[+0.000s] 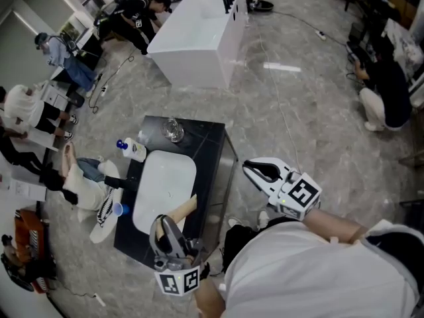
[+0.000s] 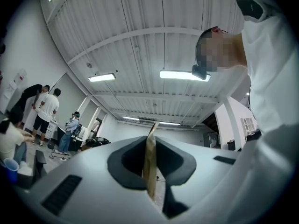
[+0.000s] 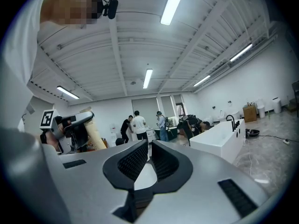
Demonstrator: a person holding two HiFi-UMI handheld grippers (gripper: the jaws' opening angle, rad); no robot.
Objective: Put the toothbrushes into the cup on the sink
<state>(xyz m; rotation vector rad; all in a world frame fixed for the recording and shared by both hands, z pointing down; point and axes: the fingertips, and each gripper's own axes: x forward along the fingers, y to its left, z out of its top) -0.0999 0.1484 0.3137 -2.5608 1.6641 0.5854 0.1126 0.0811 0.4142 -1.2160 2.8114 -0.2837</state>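
Note:
A clear glass cup point(image 1: 173, 130) stands at the far end of the black counter point(image 1: 213, 152), behind the white sink basin point(image 1: 164, 184). My left gripper point(image 1: 167, 228) hovers over the counter's near end, shut on a flat tan toothbrush pack point(image 1: 183, 209) that points toward the basin. In the left gripper view, which looks up at the ceiling, the pack point(image 2: 150, 171) stands edge-on between the jaws of this gripper point(image 2: 150, 148). My right gripper point(image 1: 256, 170) is held up to the right of the counter, off its edge. Its jaws point(image 3: 149, 150) are shut with nothing in them. The right gripper view also catches the left gripper point(image 3: 70, 125) with the pack point(image 3: 95, 135).
A white bottle with a blue cap point(image 1: 134, 150) stands at the counter's left edge. Left of the counter a person sits beside a small blue cup point(image 1: 118, 209). A white bathtub point(image 1: 199, 35) stands farther back. More people are at the room's left and right sides.

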